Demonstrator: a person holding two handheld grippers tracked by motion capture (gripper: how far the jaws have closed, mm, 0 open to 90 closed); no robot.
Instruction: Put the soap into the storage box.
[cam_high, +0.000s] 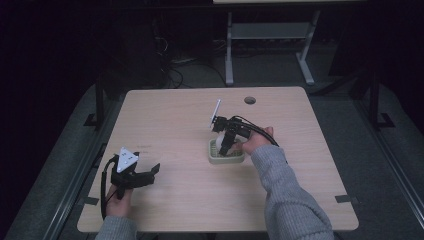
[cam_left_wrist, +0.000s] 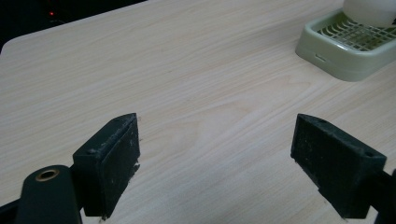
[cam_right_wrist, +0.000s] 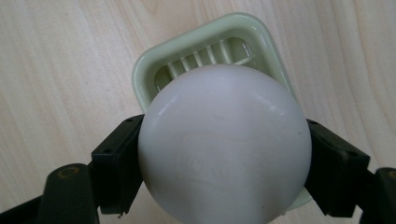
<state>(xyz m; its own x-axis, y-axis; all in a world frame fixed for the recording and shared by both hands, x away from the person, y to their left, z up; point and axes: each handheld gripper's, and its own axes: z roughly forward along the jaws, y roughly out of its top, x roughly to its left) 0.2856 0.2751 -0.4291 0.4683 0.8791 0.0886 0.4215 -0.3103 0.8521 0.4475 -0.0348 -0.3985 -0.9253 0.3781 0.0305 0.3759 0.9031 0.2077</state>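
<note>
A pale green slatted dish (cam_high: 226, 158) sits near the middle of the wooden table (cam_high: 175, 125). My right gripper (cam_high: 223, 147) points down over it, shut on a smooth white ball (cam_right_wrist: 224, 144) that hangs just above the dish (cam_right_wrist: 210, 46). The ball (cam_high: 218, 139) hides most of the dish's grille in the right gripper view. My left gripper (cam_high: 152, 172) rests low at the table's front left, open, jaws wide apart with bare wood between them (cam_left_wrist: 215, 154). Its view catches the dish (cam_left_wrist: 348, 46) at the far right with the ball (cam_left_wrist: 371, 10) above it.
A round cable hole (cam_high: 250, 100) lies near the table's far edge. Black tape marks (cam_high: 346, 198) sit at the front corners. Beyond the table stands a grey desk frame (cam_high: 267, 35) on a dark floor.
</note>
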